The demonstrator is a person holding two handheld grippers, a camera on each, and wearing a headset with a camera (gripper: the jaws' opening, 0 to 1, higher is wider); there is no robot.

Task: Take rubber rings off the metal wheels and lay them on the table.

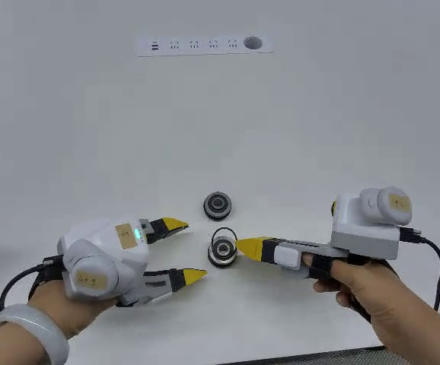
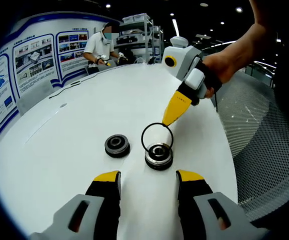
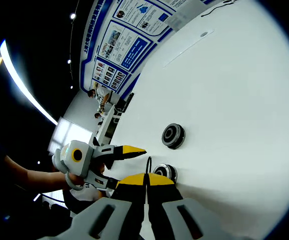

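Two metal wheels lie on the white table (image 1: 311, 137). The far wheel (image 1: 217, 205) (image 2: 117, 145) (image 3: 173, 135) still wears its black rubber ring. From the near wheel (image 1: 222, 254) (image 2: 159, 156) (image 3: 166, 172) a thin black rubber ring (image 1: 224, 229) (image 2: 142, 136) (image 3: 148, 161) stands up as a loop, one side still at the wheel. My right gripper (image 1: 244, 246) (image 2: 172, 114) (image 3: 145, 179) is shut on that ring's top edge, just right of the wheel. To the wheel's left, my left gripper (image 1: 186, 249) (image 2: 148, 176) (image 3: 134, 150) is open, jaws wide apart, touching nothing.
A white power strip (image 1: 205, 44) lies at the far side of the table. The table's front edge (image 1: 304, 356) runs close below my hands. A person (image 2: 100, 46) stands beyond the table's far end in the left gripper view.
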